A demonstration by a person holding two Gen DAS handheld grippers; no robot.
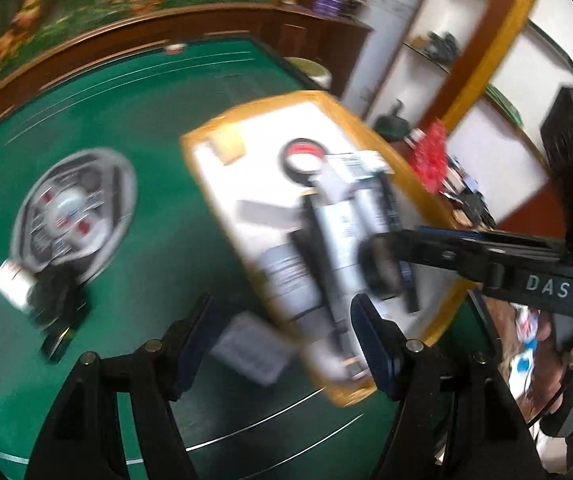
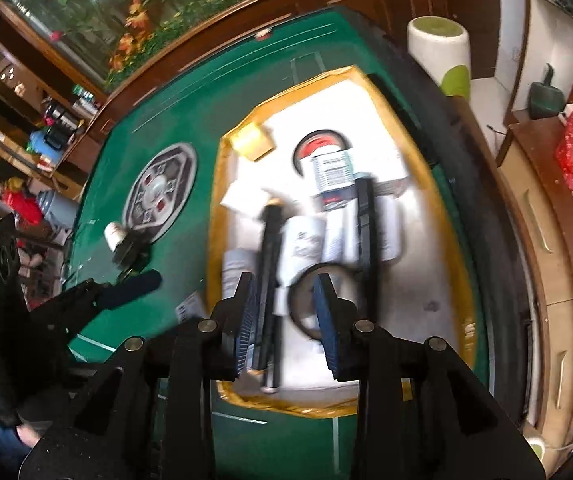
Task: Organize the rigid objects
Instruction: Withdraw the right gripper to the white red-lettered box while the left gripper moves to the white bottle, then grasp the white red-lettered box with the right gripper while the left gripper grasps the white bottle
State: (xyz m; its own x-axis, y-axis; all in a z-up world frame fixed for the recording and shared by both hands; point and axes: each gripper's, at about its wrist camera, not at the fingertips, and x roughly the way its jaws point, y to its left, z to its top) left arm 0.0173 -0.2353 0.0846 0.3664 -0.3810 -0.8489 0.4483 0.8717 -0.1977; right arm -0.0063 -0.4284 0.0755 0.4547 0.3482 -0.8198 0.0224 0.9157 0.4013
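Note:
A yellow-rimmed tray [image 1: 206, 184] [image 2: 216, 216] with a white floor sits on the green table. It holds white tubes [image 2: 304, 240], black sticks [image 2: 268, 264], a red-cored tape roll [image 2: 320, 144], a yellow block [image 2: 252, 142] and a black ring [image 2: 300, 312] [image 1: 380, 270]. My right gripper [image 2: 286, 308] [image 1: 382, 260] hovers over the ring with its jaws slightly apart, its pads not pressing on the ring. My left gripper [image 1: 280, 328] stands open above the tray's near corner and a clear plastic box [image 1: 250, 344], holding nothing. In the right wrist view a left finger [image 2: 134, 284] shows at the left.
On the green felt left of the tray lie a small white bottle [image 1: 14, 286] [image 2: 113, 234] and a black object [image 1: 60, 312] [image 2: 128, 254], beside the round centre panel [image 1: 74, 208] [image 2: 158, 186]. A white stool [image 2: 440, 52] and wooden cabinets [image 2: 546, 240] stand beyond the table edge.

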